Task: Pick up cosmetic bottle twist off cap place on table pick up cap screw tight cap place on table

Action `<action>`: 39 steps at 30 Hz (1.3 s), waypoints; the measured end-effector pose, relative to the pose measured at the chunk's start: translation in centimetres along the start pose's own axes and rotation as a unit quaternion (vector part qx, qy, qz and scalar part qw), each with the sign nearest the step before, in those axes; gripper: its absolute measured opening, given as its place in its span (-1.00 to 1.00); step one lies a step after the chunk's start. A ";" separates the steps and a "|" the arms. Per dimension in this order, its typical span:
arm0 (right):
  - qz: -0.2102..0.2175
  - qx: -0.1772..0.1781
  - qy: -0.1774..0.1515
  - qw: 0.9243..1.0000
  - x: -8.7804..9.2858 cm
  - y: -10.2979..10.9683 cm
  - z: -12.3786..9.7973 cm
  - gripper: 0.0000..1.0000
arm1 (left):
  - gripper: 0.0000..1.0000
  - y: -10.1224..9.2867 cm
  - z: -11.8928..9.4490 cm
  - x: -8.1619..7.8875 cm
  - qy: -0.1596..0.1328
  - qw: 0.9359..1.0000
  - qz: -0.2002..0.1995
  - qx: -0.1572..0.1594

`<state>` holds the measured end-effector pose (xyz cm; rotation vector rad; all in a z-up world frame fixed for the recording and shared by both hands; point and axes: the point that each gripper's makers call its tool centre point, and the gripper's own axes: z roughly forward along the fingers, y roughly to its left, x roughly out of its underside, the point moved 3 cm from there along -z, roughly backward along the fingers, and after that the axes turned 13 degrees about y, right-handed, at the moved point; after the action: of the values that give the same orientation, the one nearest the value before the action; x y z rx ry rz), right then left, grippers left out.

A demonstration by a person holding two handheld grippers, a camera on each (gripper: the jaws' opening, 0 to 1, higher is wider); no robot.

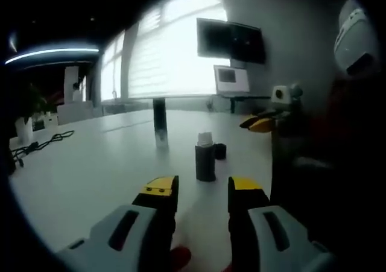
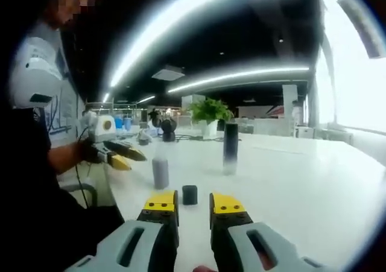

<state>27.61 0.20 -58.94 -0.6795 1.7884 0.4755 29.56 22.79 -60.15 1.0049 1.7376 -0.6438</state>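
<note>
Cosmetic bottle (image 1: pixel 205 162) upright on the white surface (image 1: pixel 90 175), cap off, pale threaded neck bare at the top. Small dark cap (image 1: pixel 221 151) resting just beside it, on the far side in the left gripper view; in the right gripper view, cap (image 2: pixel 190 195) nearest the jaws, bottle (image 2: pixel 160 172) a little beyond. Tall dark cylinder (image 1: pixel 160 122) standing farther back, apart from both.

Left claw (image 1: pixel 202 190) open and empty, jaws parted just short of the bottle. Right claw (image 2: pixel 193 207) likewise open, empty, lined up on the cap.

Probably light, rigid plastic; smooth sides, likely slippery and easy to tip. Best taken mid-body on the bottle, squarely across the cap's flat sides, with modest squeeze.
</note>
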 end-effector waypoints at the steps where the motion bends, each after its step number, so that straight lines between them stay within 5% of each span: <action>1: -0.001 -0.001 -0.003 1.000 -0.2 0.1 0.1 -0.72 | -0.51 -0.1 0.2 -0.1 -0.002 1.000 0.001 0.005; 39: -0.012 -0.044 0.013 0.999 -1.5 0.4 4.9 -0.70 | -0.45 0.2 6.0 -2.1 -0.012 0.994 0.043 0.104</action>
<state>31.15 3.88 -59.00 -0.7710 1.7888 0.5344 33.05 17.45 -60.47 1.2038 1.6206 -0.7887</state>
